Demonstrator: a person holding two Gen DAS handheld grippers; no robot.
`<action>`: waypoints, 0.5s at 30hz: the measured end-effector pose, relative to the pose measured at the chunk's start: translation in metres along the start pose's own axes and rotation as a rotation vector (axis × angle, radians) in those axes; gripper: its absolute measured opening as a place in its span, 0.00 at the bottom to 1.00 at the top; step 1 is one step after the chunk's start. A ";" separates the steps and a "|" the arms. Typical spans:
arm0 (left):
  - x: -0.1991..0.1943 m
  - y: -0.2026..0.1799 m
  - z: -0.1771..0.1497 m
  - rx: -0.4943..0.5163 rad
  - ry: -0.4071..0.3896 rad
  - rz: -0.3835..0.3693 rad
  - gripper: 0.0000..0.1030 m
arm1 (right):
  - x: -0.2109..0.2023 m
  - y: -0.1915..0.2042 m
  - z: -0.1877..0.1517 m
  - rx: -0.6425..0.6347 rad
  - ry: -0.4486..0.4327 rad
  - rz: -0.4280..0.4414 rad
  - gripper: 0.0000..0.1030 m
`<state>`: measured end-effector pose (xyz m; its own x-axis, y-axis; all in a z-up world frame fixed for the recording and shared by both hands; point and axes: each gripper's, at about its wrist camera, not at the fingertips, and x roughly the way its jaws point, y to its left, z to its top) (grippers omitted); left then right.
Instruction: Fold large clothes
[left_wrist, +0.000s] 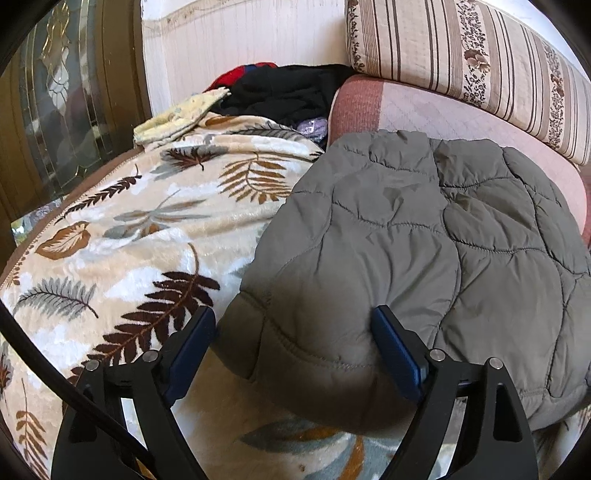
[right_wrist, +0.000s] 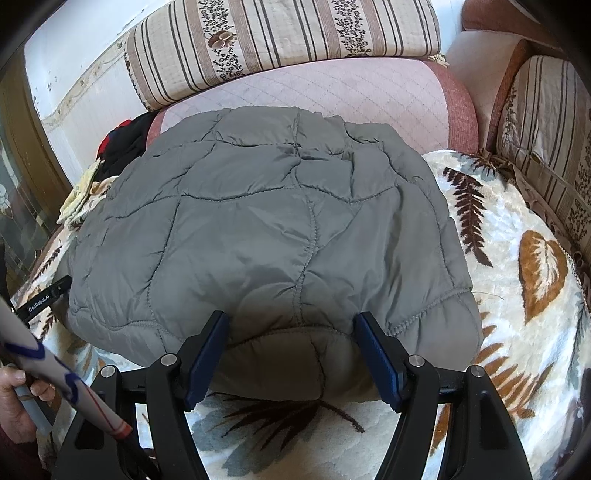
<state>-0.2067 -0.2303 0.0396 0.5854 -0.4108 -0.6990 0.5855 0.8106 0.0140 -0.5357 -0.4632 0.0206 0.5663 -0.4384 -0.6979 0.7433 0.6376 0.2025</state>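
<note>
The grey quilted jacket (right_wrist: 273, 229) lies folded into a thick bundle on the leaf-patterned blanket (left_wrist: 122, 236) over the sofa, and both the left gripper (left_wrist: 295, 347) and right gripper (right_wrist: 291, 350) stand with fingers wide at its near edge, pressing nothing. The fold looks nearly done; next seems a final tuck or smoothing. A heap of dark clothes (left_wrist: 284, 92) and striped cushions (right_wrist: 280, 40) crowd the far side.
</note>
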 end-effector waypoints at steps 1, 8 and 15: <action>-0.001 0.002 0.000 0.003 0.008 -0.007 0.85 | -0.002 -0.002 0.001 0.004 -0.003 -0.003 0.74; -0.004 0.032 0.006 -0.063 0.040 -0.017 0.86 | -0.013 -0.034 0.011 0.113 -0.017 -0.029 0.74; -0.001 0.060 0.010 -0.162 0.106 -0.070 0.86 | -0.021 -0.059 0.015 0.201 -0.029 -0.082 0.75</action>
<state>-0.1662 -0.1853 0.0487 0.4786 -0.4293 -0.7659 0.5197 0.8416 -0.1470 -0.5858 -0.5006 0.0333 0.5085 -0.5038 -0.6983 0.8419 0.4611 0.2804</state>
